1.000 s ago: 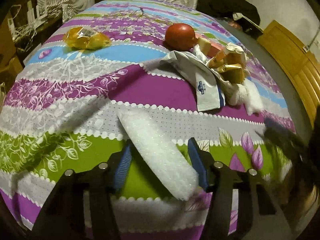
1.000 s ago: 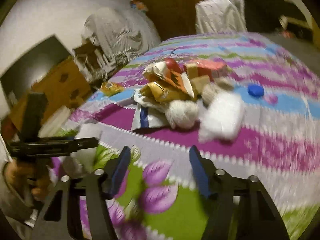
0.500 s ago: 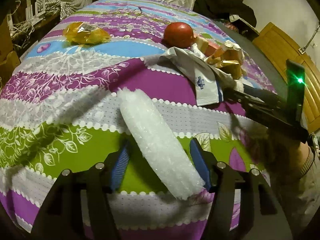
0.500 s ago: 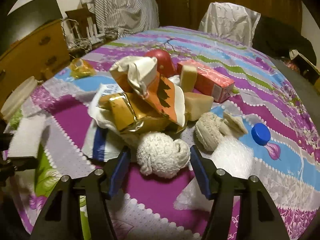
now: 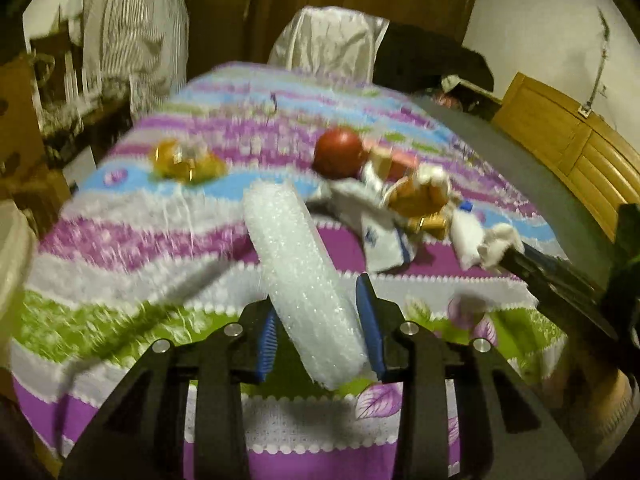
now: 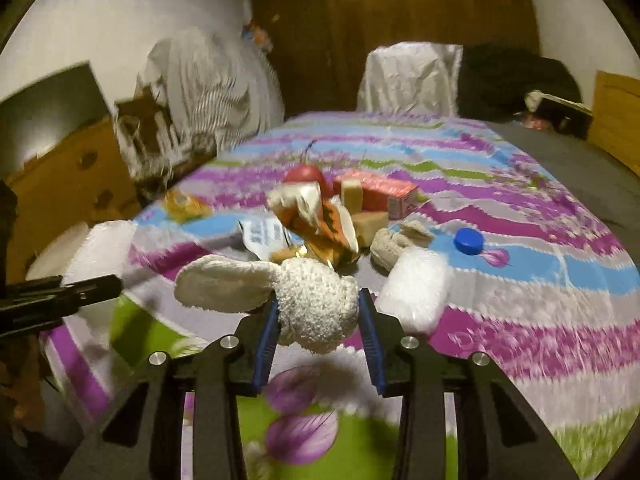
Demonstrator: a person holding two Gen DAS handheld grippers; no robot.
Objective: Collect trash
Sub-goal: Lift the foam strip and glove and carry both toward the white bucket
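My left gripper [image 5: 320, 332] is shut on a long white bubble-wrap roll [image 5: 298, 276] and holds it above the table's near edge. My right gripper [image 6: 318, 322] is shut on a crumpled white fuzzy cloth [image 6: 308, 296], lifted off the table. Behind it lies a trash pile: an orange and white wrapper [image 6: 316, 216], a blue and white sachet [image 6: 262, 236], a gold wrapper [image 5: 420, 204]. The right gripper also shows at the right of the left wrist view [image 5: 516, 256], with the cloth [image 5: 498, 244].
A red apple [image 5: 340, 152], a pink carton [image 6: 384, 192], tan blocks [image 6: 372, 222], a blue cap [image 6: 468, 240], another bubble-wrap piece [image 6: 416, 284], a second cloth ball [image 6: 390, 246] and a yellow wrapper [image 5: 184, 160] lie on the striped tablecloth [image 5: 120, 240]. Wooden cabinets [image 5: 568, 144] stand at the right.
My left gripper has closed on the bubble-wrap roll and lifted it. My right gripper has closed on the fuzzy cloth and raised it off the table.
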